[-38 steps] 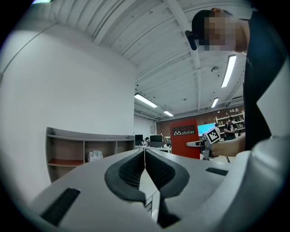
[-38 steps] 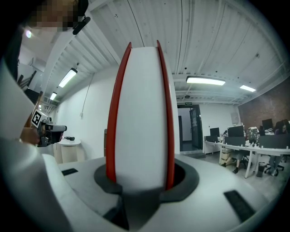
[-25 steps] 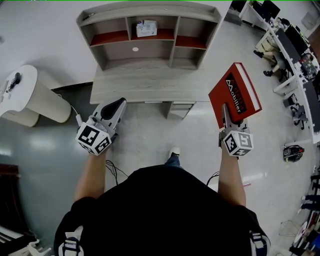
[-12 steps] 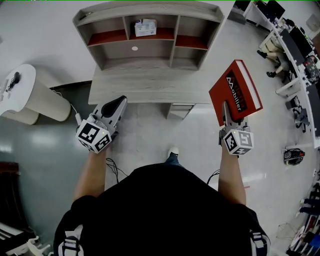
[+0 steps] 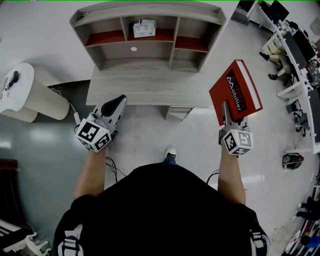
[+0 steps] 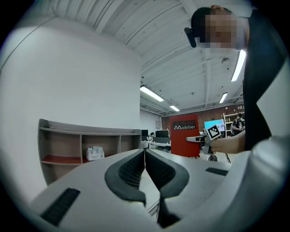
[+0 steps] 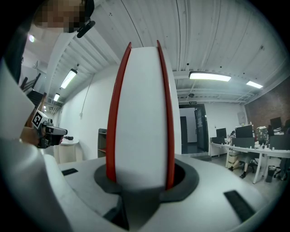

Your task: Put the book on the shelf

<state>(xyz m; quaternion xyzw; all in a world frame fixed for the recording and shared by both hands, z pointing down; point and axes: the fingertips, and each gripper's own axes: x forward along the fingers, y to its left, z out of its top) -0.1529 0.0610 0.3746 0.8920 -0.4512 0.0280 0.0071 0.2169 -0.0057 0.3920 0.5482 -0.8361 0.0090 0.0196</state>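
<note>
A red hardcover book (image 5: 235, 95) with white lettering stands upright in my right gripper (image 5: 227, 114), which is shut on its lower edge. From the right gripper view, the book's white page block and red covers (image 7: 140, 113) fill the space between the pads. The grey wooden shelf unit (image 5: 145, 12) stands on the desk (image 5: 145, 85) ahead, left of the book and apart from it. My left gripper (image 5: 119, 101) hovers at the desk's front edge, shut and empty, its pads (image 6: 131, 170) pressed together. The left gripper view also shows the shelf (image 6: 59, 145) and the book (image 6: 183, 140).
A small white box (image 5: 143, 28) sits in the shelf's upper middle compartment. A round white table (image 5: 20, 95) stands to the left. Office desks with seated people (image 5: 295, 45) line the right side. Cables lie on the grey floor (image 5: 112, 170).
The shelf and desk have drifted slightly left and down in the head view as the person moves. Both grippers keep their pose, with the book still gripped.
</note>
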